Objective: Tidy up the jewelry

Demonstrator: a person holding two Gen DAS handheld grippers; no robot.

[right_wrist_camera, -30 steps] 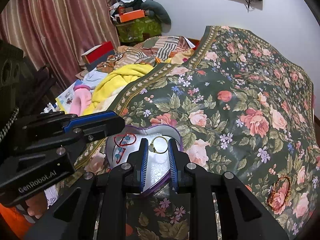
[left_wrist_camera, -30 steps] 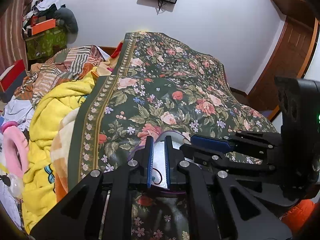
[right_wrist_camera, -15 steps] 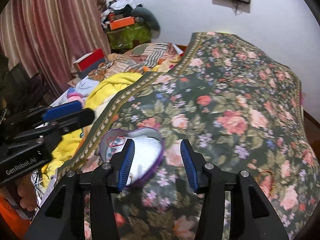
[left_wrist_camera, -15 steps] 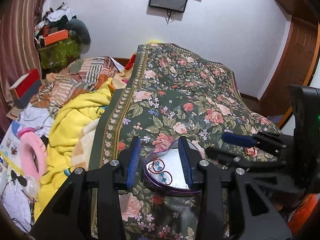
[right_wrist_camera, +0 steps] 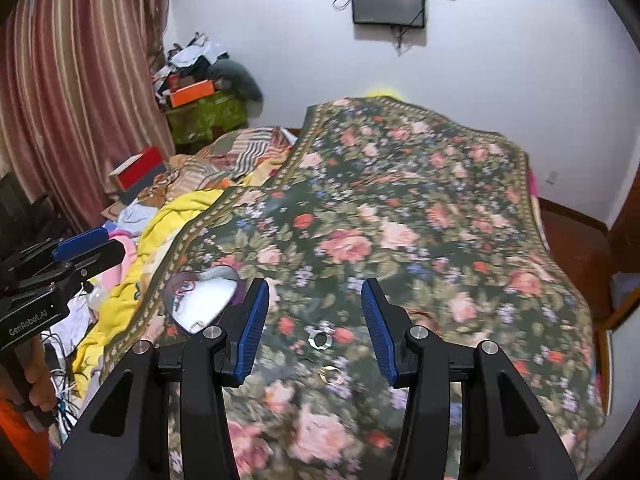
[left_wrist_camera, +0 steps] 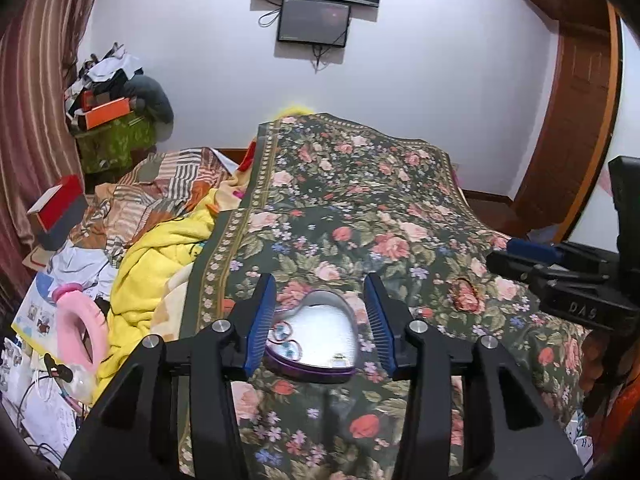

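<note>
Floral bedspread [left_wrist_camera: 360, 208] carries the work; heart tin [left_wrist_camera: 316, 340] sits lower centre, framed by left tongs [left_wrist_camera: 320, 320], released, likely steadying it. Right tongs [right_wrist_camera: 312, 316] released over two loose rings [right_wrist_camera: 320, 339], probably next pick

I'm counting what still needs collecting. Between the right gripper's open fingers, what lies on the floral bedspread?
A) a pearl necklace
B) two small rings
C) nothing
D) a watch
B: in the right wrist view, a silver ring and a gold ring lie loose on the bedspread, outside the heart-shaped box.
</note>
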